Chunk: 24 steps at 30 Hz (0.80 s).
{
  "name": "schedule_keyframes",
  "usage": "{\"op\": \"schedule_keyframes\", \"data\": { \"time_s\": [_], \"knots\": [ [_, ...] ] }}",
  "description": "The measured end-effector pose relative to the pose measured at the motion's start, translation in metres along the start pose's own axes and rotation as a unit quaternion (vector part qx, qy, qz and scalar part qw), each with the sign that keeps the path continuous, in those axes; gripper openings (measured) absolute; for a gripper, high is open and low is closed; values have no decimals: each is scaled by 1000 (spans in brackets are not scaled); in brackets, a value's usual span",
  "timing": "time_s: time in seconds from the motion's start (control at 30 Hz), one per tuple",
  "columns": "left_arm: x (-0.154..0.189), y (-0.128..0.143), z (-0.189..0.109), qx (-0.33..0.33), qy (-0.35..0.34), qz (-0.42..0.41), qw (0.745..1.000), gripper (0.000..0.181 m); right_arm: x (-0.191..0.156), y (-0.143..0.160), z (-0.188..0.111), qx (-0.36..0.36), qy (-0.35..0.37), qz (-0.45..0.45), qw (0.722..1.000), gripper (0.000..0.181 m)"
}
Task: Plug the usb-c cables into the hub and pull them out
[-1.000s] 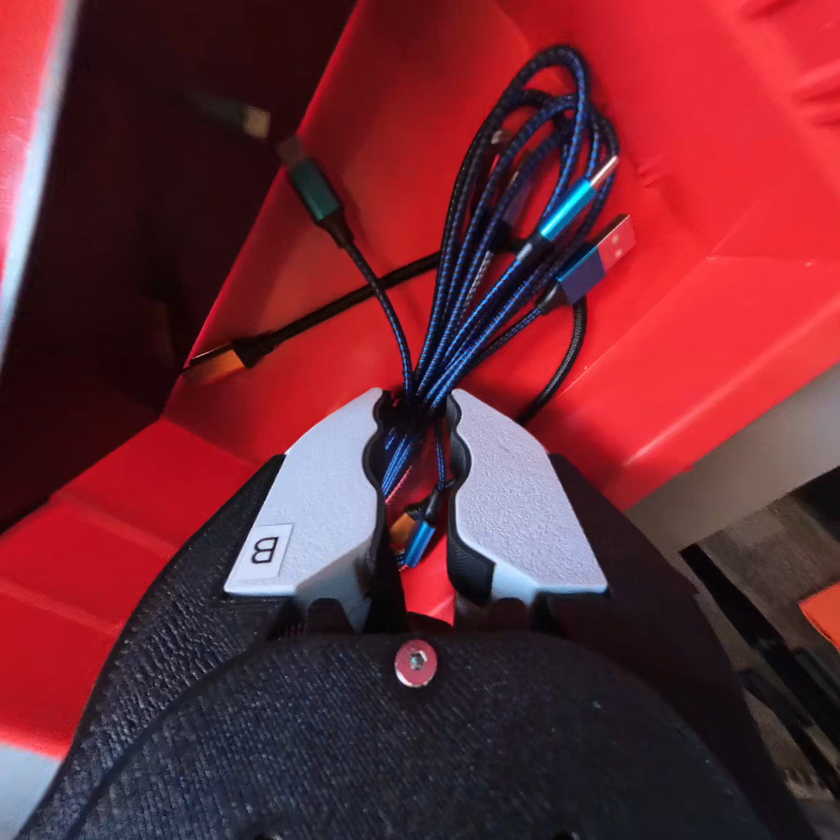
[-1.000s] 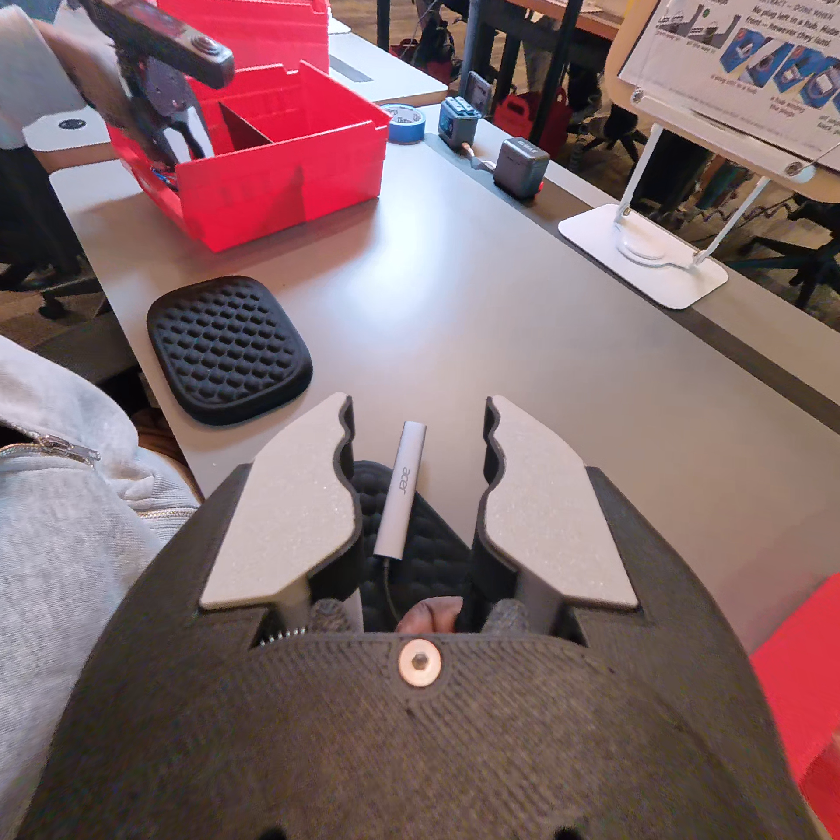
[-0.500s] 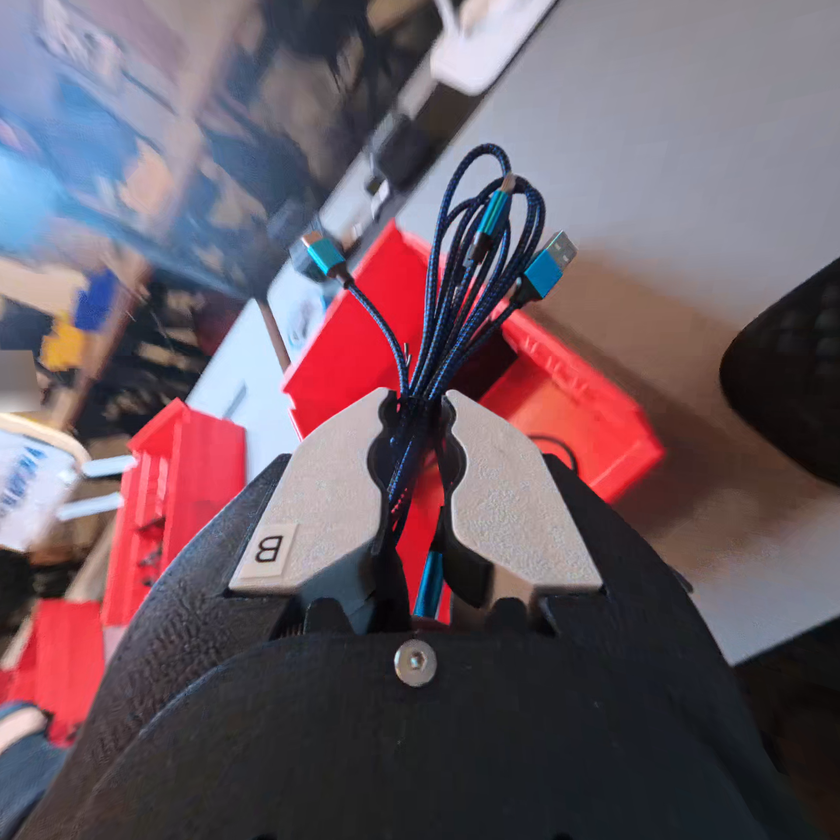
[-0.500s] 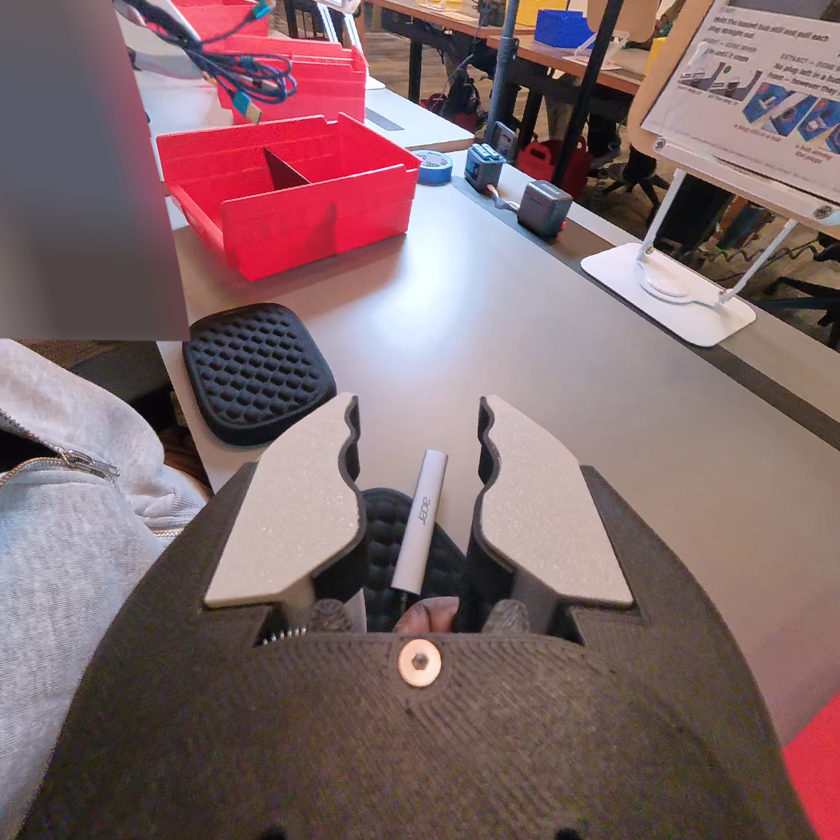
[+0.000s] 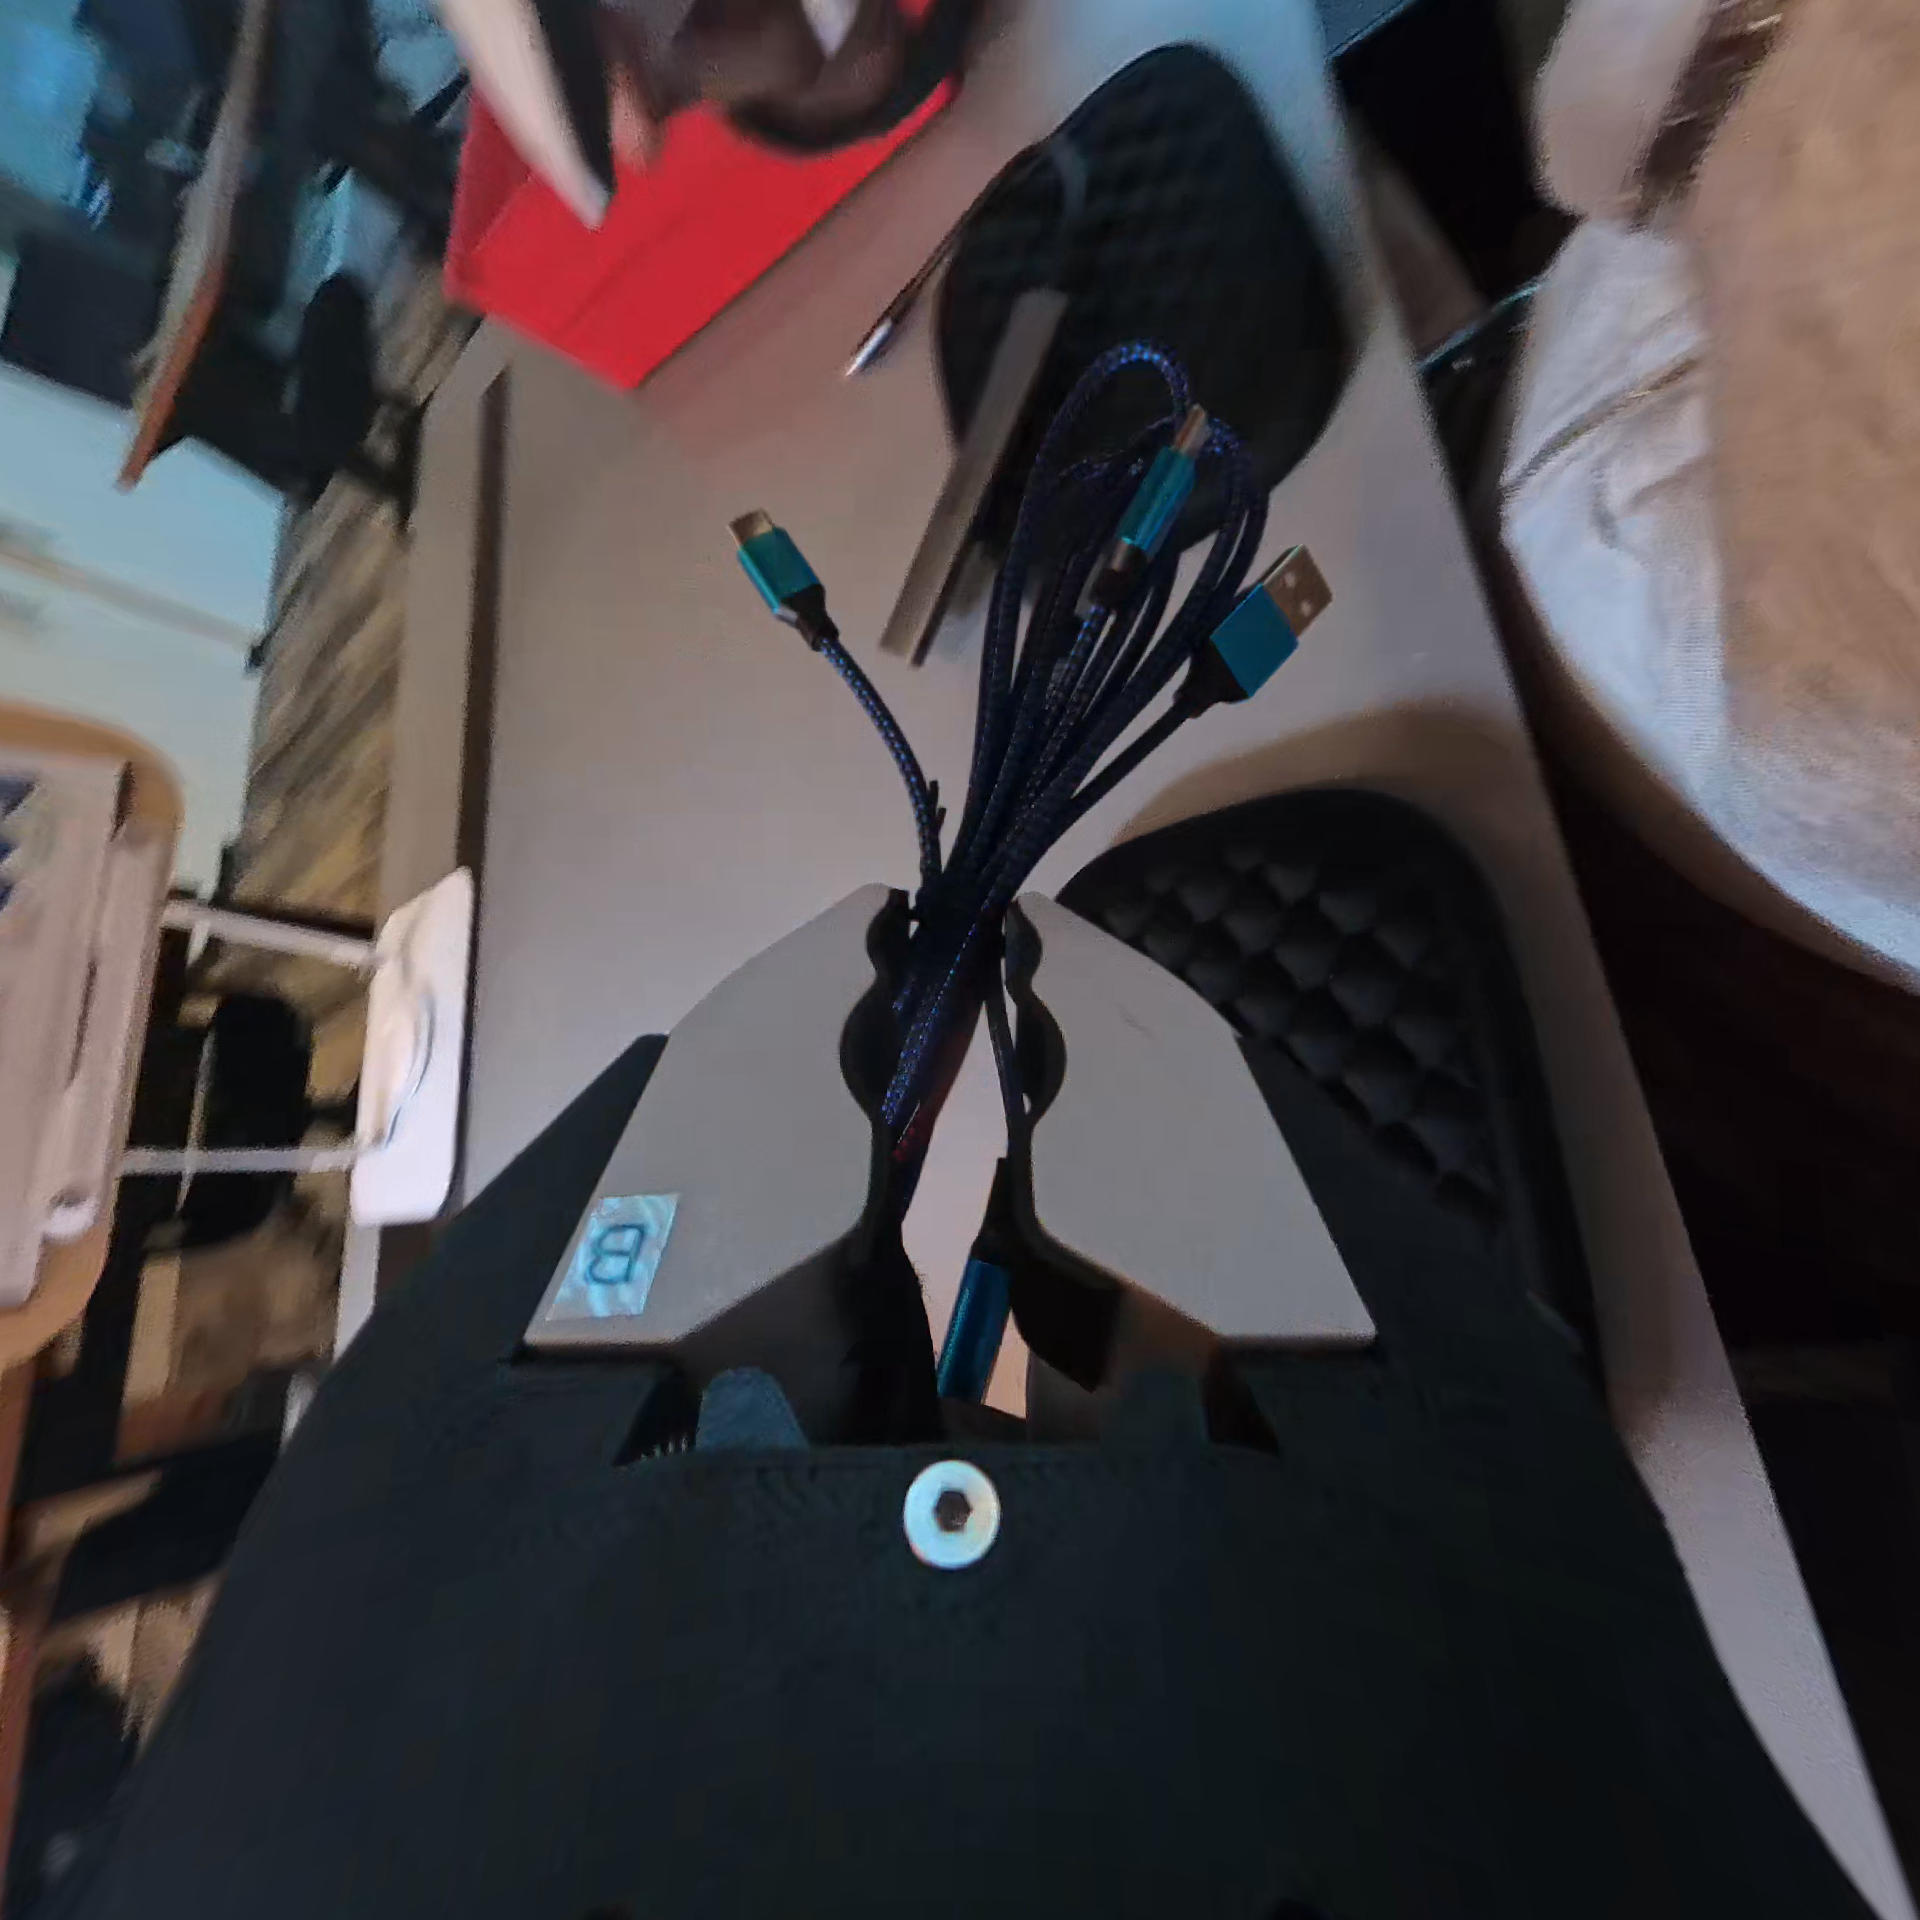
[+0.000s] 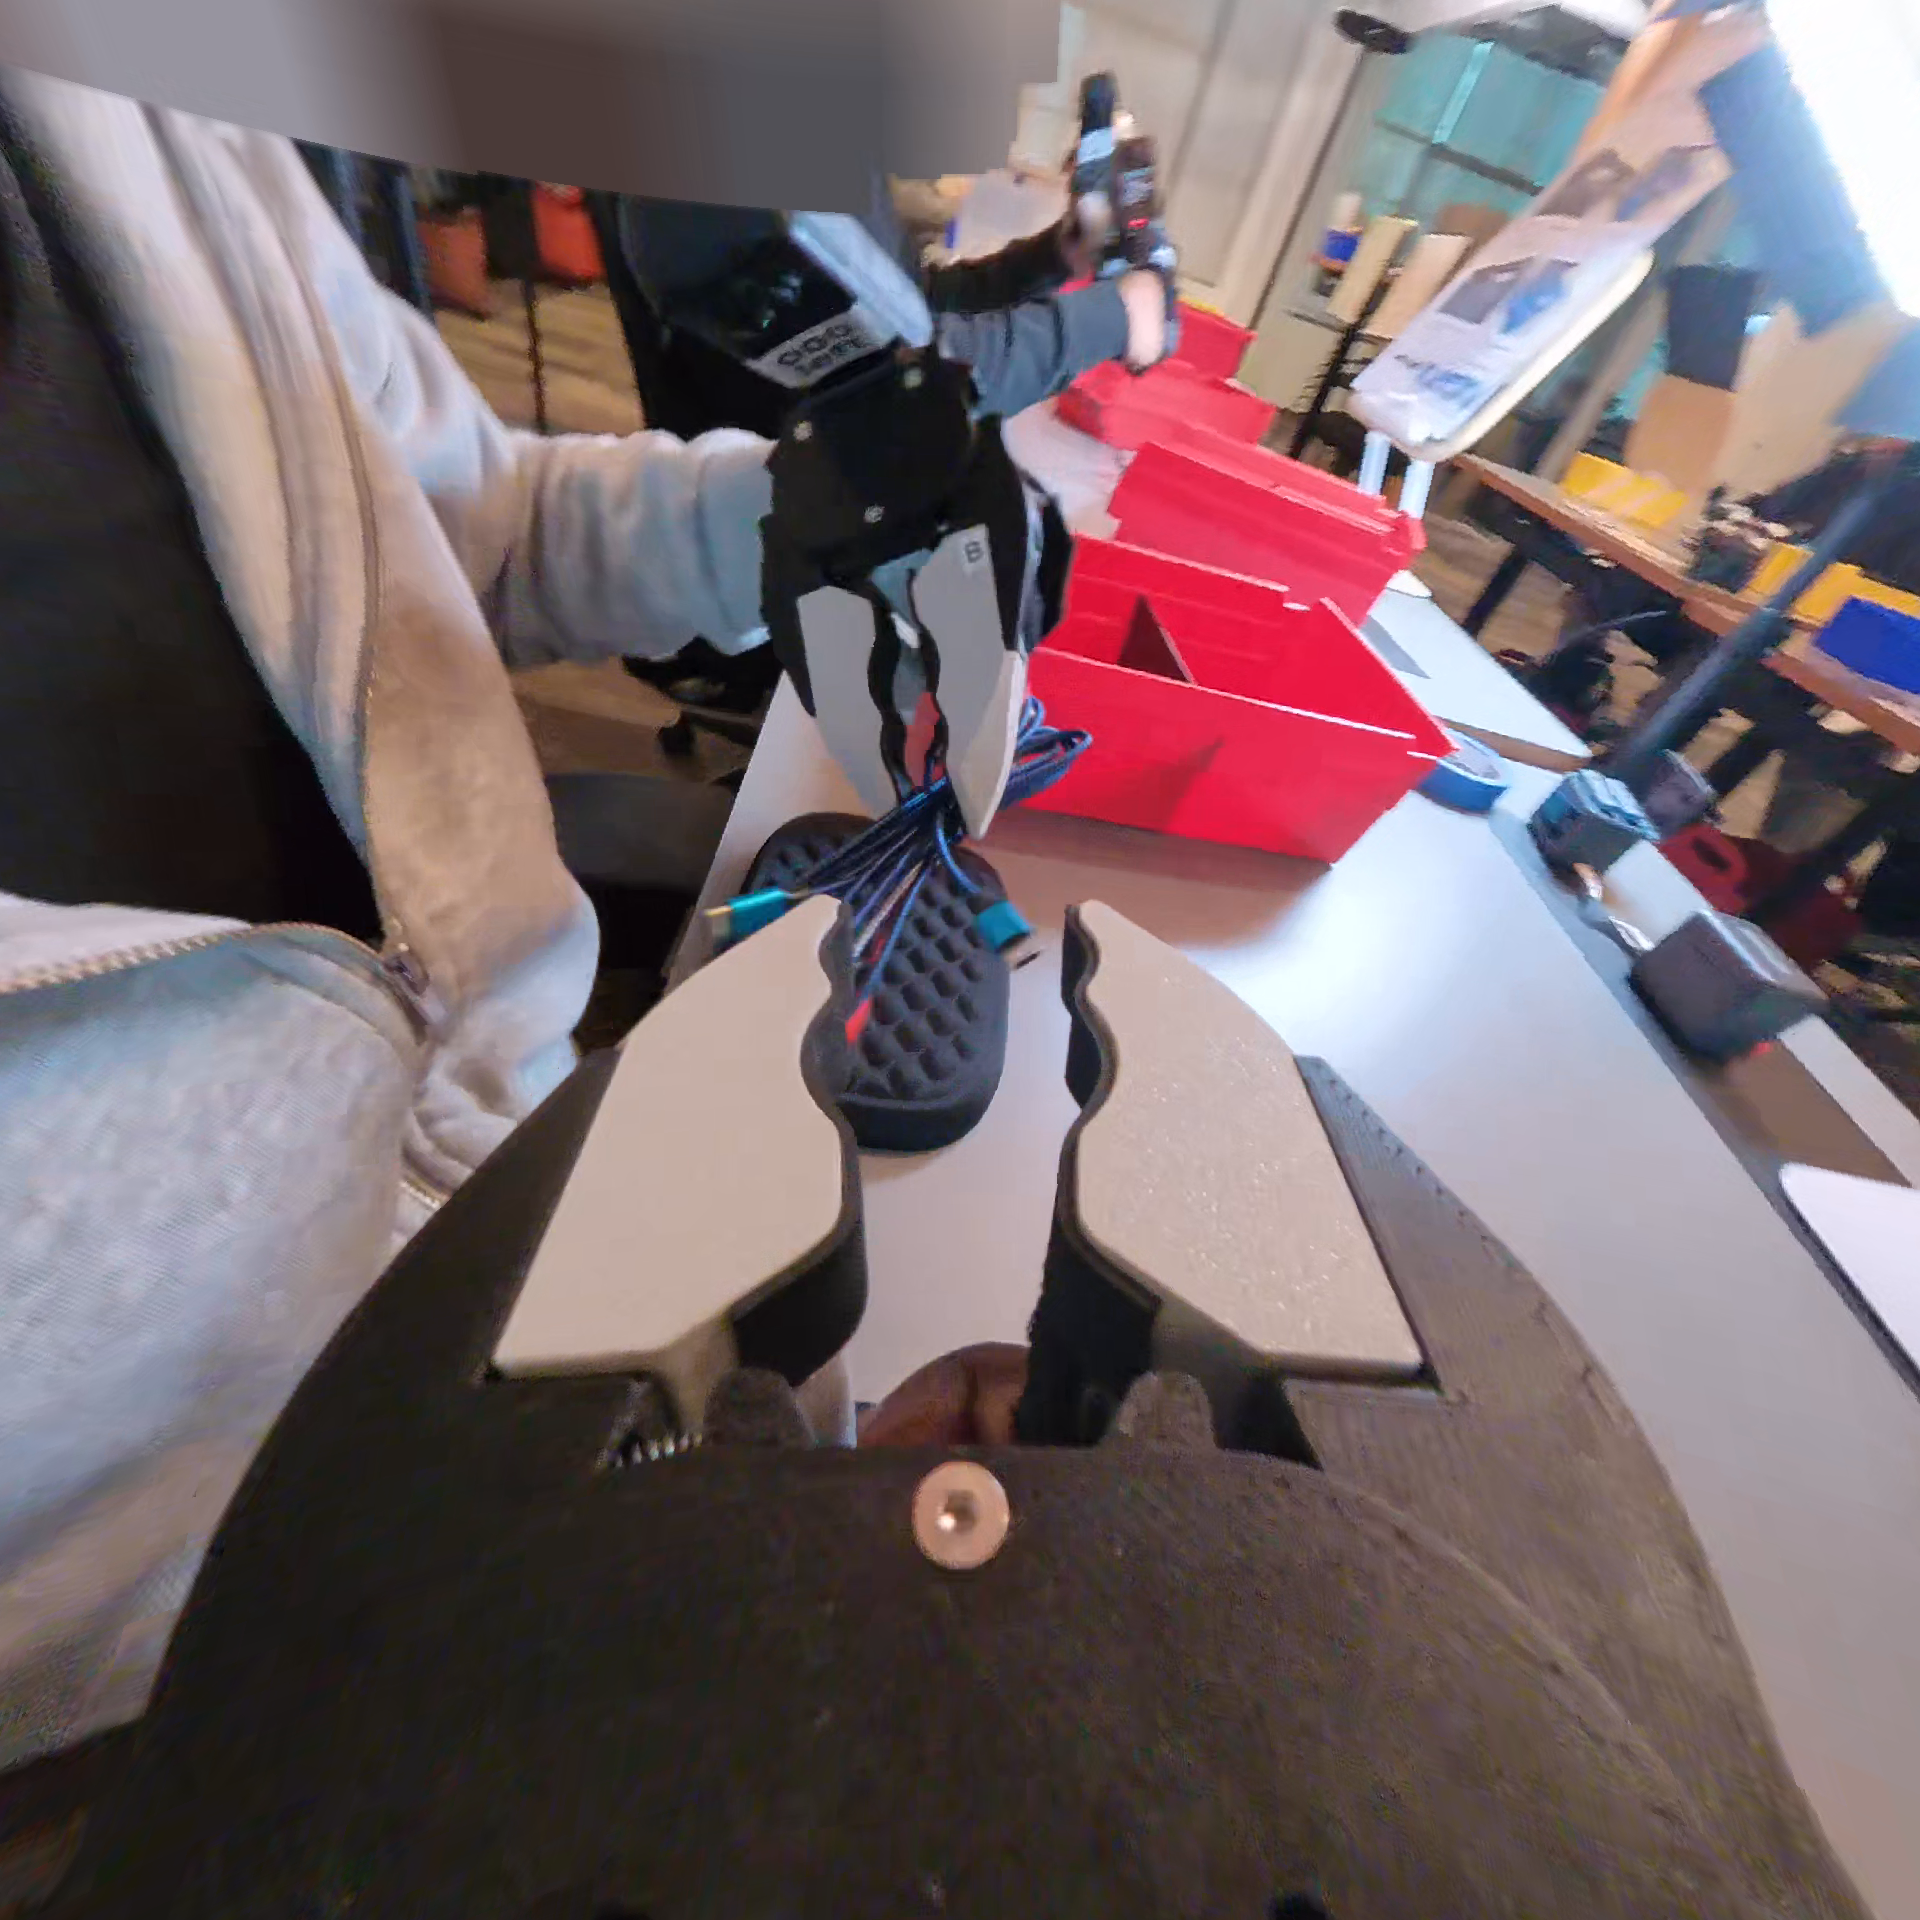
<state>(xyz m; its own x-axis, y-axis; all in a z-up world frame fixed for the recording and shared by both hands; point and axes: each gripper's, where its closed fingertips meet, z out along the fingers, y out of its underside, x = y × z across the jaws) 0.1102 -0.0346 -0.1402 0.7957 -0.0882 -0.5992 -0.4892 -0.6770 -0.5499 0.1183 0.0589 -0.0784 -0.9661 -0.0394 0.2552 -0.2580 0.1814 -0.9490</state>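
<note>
Between left claw (image 5: 951,914) tips, cable bundle (image 5: 1049,748).

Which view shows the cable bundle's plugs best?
Left wrist view: the cable bundle fans out beyond the shut left gripper, plugs separated. Right wrist view shows the bundle hanging over a black pad, farther off and partly hidden.
</note>
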Motion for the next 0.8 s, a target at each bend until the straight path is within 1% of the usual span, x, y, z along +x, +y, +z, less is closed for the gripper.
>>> {"op": "schedule_keyframes", "data": {
  "time_s": [0.07,0.17,0.27,0.33,0.47,0.6,0.7,0.8],
  "knots": [
    [5,-4,6,26,35,15,999,17,0,9,13,-13,-39,-4,999,37],
    [8,-10,9,59,69,10,996,17,-6,23,25,-30,-89,-27,995,33],
    [11,-18,7,102,94,-9,990,17,-8,28,29,-38,-88,-65,993,34],
    [12,-20,6,119,101,-17,988,17,-11,29,30,-38,-88,-85,992,30],
    [16,-22,7,132,116,-20,984,17,-15,23,32,-26,-86,-98,991,25],
    [18,-24,7,133,122,-16,984,17,-19,23,35,-29,-95,-110,989,10],
    [18,-24,8,133,120,-18,984,17,-19,16,36,-14,-94,-102,990,10],
    [12,-24,9,151,99,-49,982,19,-13,11,35,-9,-74,-94,993,10]
  ]
}}
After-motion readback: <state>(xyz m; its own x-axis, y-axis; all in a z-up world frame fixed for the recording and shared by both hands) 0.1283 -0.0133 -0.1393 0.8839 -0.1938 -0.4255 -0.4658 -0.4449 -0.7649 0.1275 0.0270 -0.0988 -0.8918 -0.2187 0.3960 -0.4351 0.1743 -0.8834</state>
